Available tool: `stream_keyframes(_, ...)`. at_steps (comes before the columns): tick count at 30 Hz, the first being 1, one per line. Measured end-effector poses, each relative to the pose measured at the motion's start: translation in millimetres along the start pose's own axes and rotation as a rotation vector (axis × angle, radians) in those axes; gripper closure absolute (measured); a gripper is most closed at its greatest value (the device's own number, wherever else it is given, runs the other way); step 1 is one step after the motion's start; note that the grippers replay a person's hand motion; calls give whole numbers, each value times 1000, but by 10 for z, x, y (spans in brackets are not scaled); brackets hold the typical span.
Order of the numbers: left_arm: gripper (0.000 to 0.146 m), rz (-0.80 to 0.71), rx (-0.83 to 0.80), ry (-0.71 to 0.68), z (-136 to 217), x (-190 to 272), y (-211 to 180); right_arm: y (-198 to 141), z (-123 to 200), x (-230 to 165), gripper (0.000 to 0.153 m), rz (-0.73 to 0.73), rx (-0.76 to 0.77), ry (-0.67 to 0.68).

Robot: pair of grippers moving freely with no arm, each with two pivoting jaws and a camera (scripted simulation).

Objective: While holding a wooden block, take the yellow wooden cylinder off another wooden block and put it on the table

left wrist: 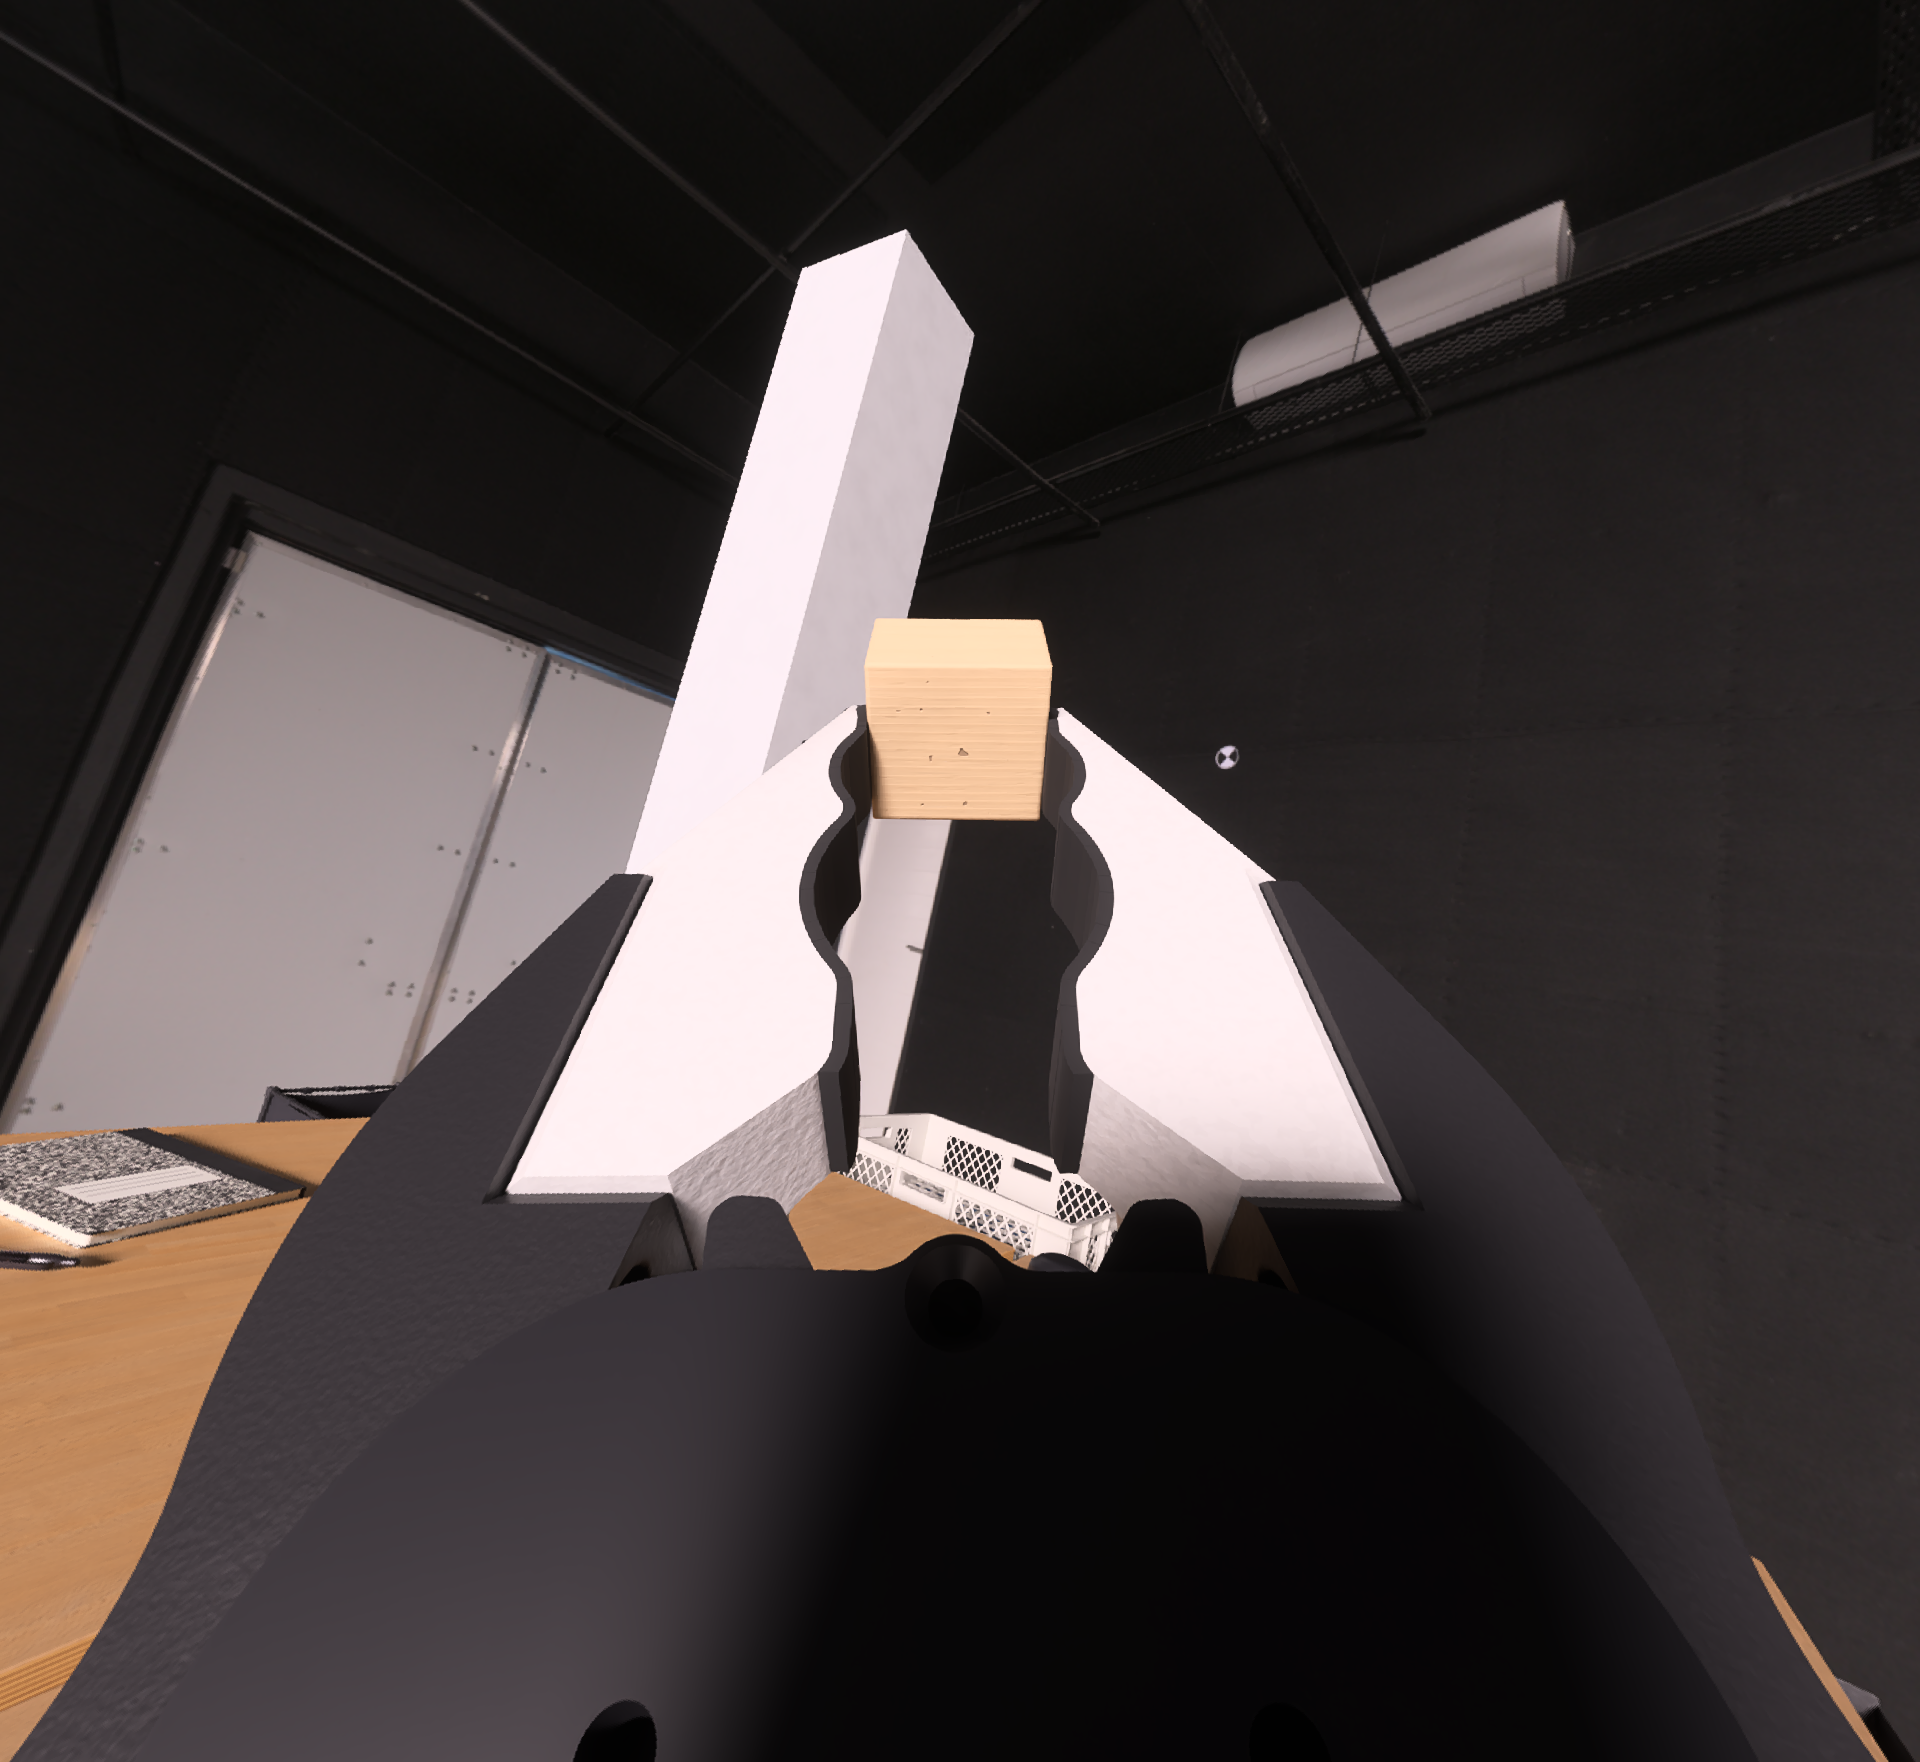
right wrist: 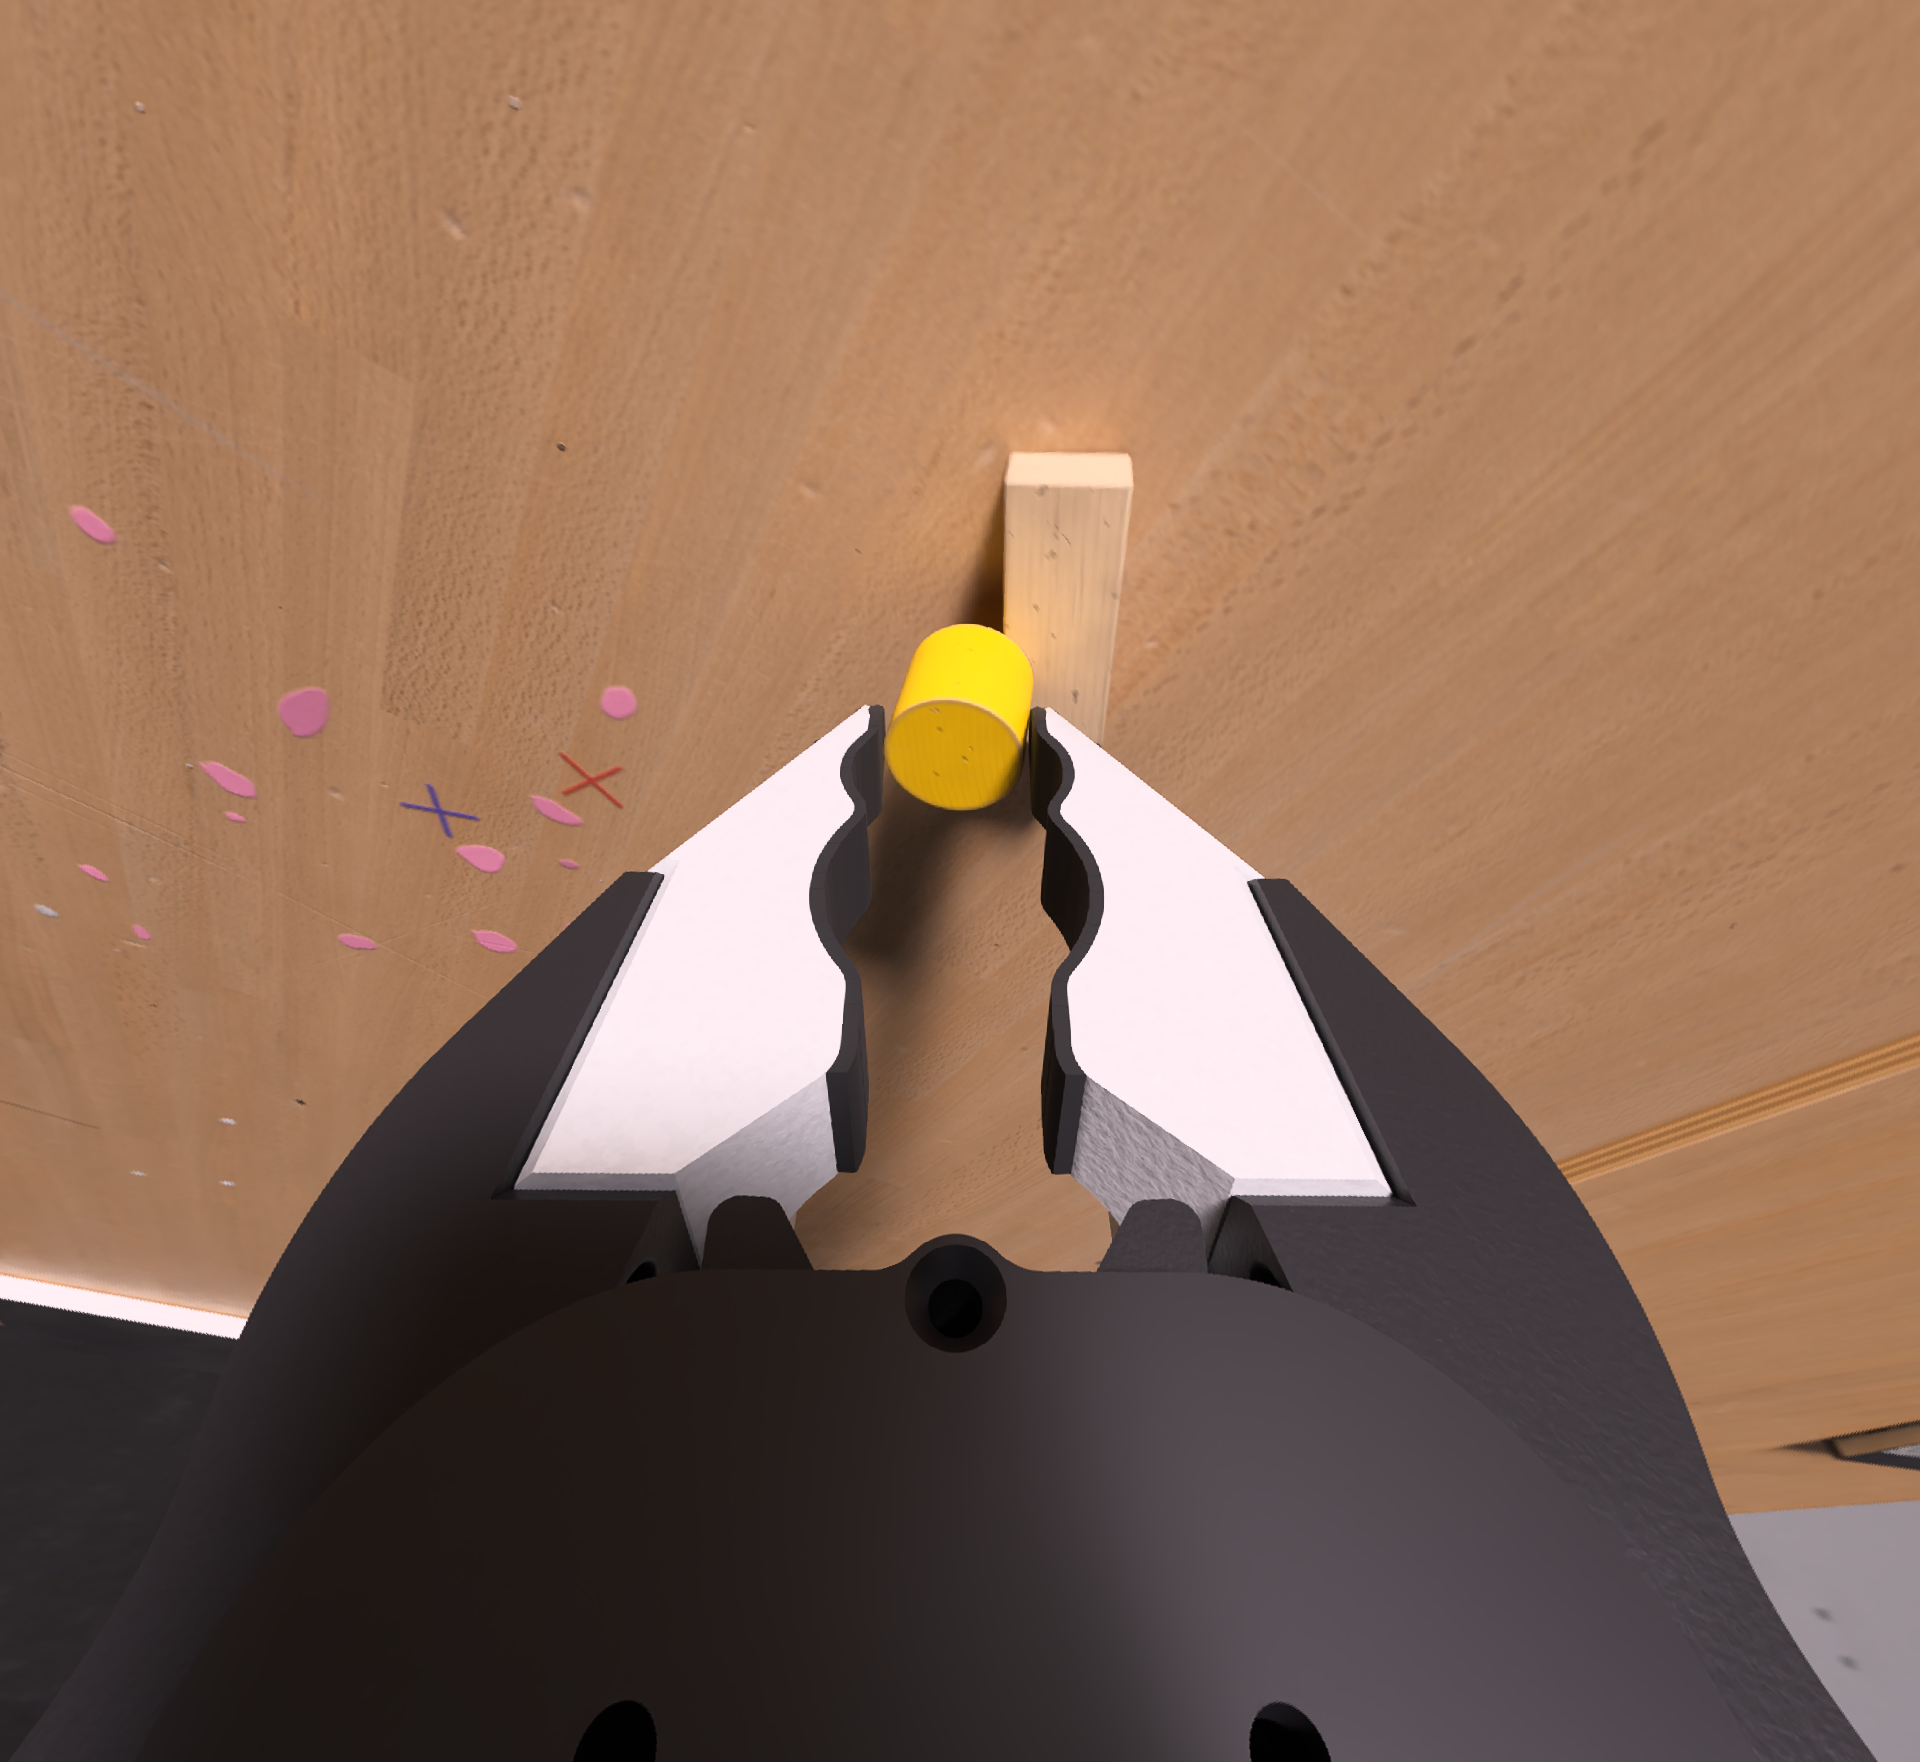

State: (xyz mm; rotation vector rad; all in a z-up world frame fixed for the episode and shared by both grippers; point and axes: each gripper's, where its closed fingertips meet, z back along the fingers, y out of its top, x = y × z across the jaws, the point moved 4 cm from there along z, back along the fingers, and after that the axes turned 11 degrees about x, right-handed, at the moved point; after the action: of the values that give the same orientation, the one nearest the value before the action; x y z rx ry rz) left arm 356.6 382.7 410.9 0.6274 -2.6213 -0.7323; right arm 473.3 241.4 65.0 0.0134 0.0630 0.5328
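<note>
In the left wrist view, my left gripper [left wrist: 956, 762] is shut on a pale wooden block [left wrist: 956, 725] at its fingertips and holds it high above the table [left wrist: 125, 1400], against the dark wall. In the right wrist view, my right gripper [right wrist: 956, 751] points down at the table [right wrist: 1351, 258] and is shut on the yellow wooden cylinder [right wrist: 961, 725], whose round end faces the camera. A second pale wooden block [right wrist: 1068, 569] lies on the table just beyond and to the right of the cylinder. Whether the cylinder touches that block cannot be told.
A white pillar [left wrist: 831, 517] rises behind the left gripper. A speckled notebook [left wrist: 125, 1187] lies on the table at the left and a white mesh basket [left wrist: 977, 1182] shows between the left fingers. Pink paint spots [right wrist: 303, 710] and two small crosses [right wrist: 442, 810] mark the table. The table's edge [right wrist: 1714, 1120] runs at the lower right.
</note>
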Motion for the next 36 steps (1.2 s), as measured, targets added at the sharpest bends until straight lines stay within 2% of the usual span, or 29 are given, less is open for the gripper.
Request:
stream_keyframes(3, 114, 1, -1, 1, -3, -4, -5, 136, -34, -79, 124, 42, 32, 11)
stream_keyframes(8, 114, 2, -3, 0, -5, -3, -10, 441, -104, -229, 124, -3, 171, 120)
stream_keyframes(14, 114, 0, -6, 3, -6, -9, -16, 612, -86, -255, 124, 9, 220, 128)
stream_keyframes(17, 114, 3, -16, 5, -18, -19, -46, 567, 38, -266, 104, 7, 199, 105)
stream_keyframes(18, 114, 3, -20, 6, -25, -24, -60, 519, 117, -266, 102, 7, 188, 74)
stream_keyframes(22, 114, 6, -40, 11, -88, -35, -182, 209, 591, -349, 101, -77, 259, -47)
stream_keyframes(29, 114, 120, -5, -107, -256, 189, -499, -627, 1438, -749, 100, -348, 641, -278)
stream_keyframes(33, 114, 73, -41, -73, -307, 277, -718, -1329, 1766, -1187, 101, -489, 851, -422)
stream_keyframes(36, 114, 23, -71, -67, -362, 320, -896, -2037, 1790, -1666, 103, -628, 981, -541)
